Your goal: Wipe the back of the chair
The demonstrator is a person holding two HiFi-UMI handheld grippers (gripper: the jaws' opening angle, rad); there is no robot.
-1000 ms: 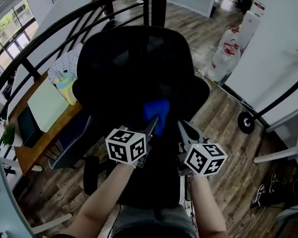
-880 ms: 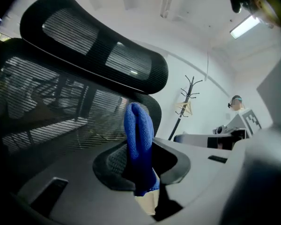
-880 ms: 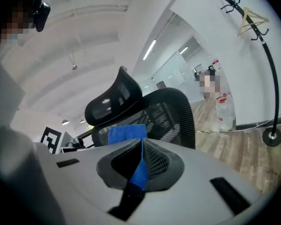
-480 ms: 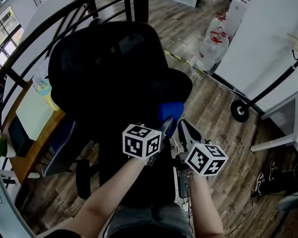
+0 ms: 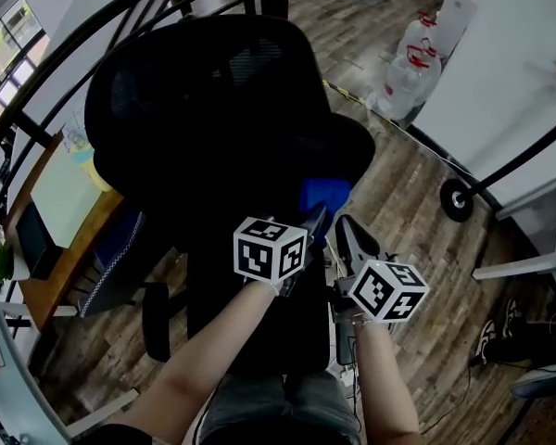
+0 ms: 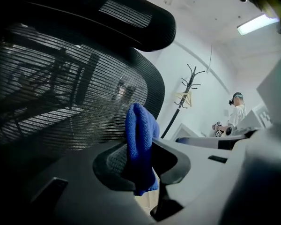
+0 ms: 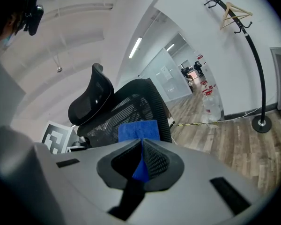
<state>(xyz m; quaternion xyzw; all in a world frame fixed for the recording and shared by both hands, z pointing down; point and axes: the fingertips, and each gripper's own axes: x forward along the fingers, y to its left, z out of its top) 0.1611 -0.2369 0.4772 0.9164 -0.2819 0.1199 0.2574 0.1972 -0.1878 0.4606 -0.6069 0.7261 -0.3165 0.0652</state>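
The black mesh office chair [image 5: 213,109] fills the head view, its back towards me. Both grippers hold one blue cloth [image 5: 322,196] at the right edge of the chair back, low down. My left gripper [image 5: 315,215] is shut on the cloth [image 6: 140,139], and the mesh back [image 6: 61,93] is close on its left. My right gripper [image 5: 342,224] sits just right of it, its jaws pinched on the same cloth [image 7: 137,130]. In the right gripper view the chair [image 7: 126,104] stands behind the cloth. Where the cloth meets the mesh is hidden.
A curved black railing [image 5: 93,40] runs behind the chair. A wooden desk [image 5: 56,221] lies below left. Water jugs [image 5: 415,58] and a coat stand's base [image 5: 458,202] stand on the wood floor to the right. A person [image 6: 236,110] stands far off.
Both grippers have carried the blue cloth from the middle of the chair back rightwards to its right edge. The head view has shifted, so the chair sits further left.
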